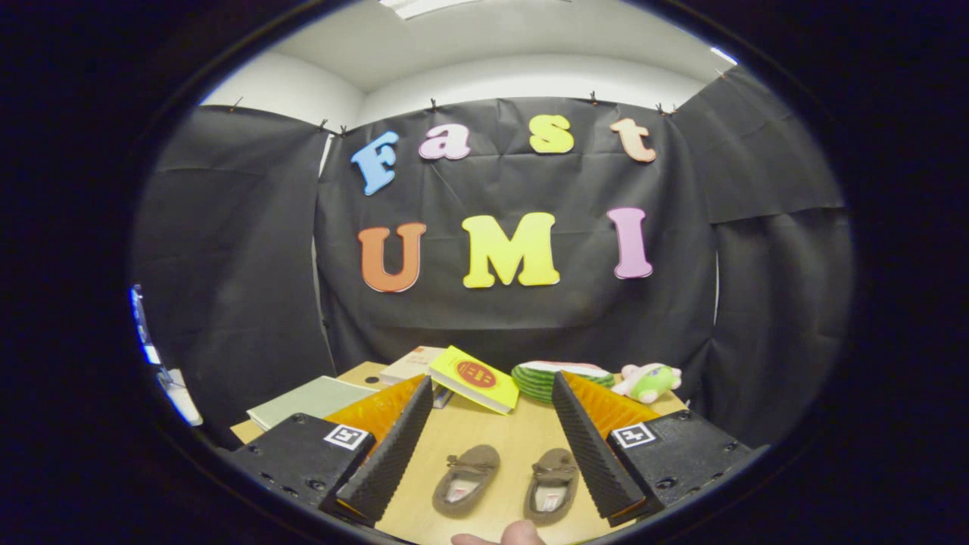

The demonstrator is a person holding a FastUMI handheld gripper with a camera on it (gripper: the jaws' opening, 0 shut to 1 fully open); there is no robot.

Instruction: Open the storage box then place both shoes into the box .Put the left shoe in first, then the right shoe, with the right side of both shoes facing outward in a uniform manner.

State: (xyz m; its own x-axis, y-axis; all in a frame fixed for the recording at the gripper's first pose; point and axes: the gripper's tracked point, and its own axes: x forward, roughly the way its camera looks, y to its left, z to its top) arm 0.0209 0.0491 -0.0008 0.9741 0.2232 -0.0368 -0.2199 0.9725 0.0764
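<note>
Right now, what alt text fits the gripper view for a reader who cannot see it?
The gripper hangs open above two brown shoes lying side by side on a wooden table. Beyond lie books, a watermelon toy and a plush toy.

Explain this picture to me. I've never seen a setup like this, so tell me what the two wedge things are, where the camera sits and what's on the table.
The camera rides on a hand-held gripper and looks forward along its two fingers, the wedges you see. They stand open, holding nothing. Between them, on the wooden table, lie two brown shoes side by side. Beyond the fingers sit a yellow book, a green book, a watermelon-patterned toy and a green plush toy. A person's fingertip pokes in below the shoes.
</note>
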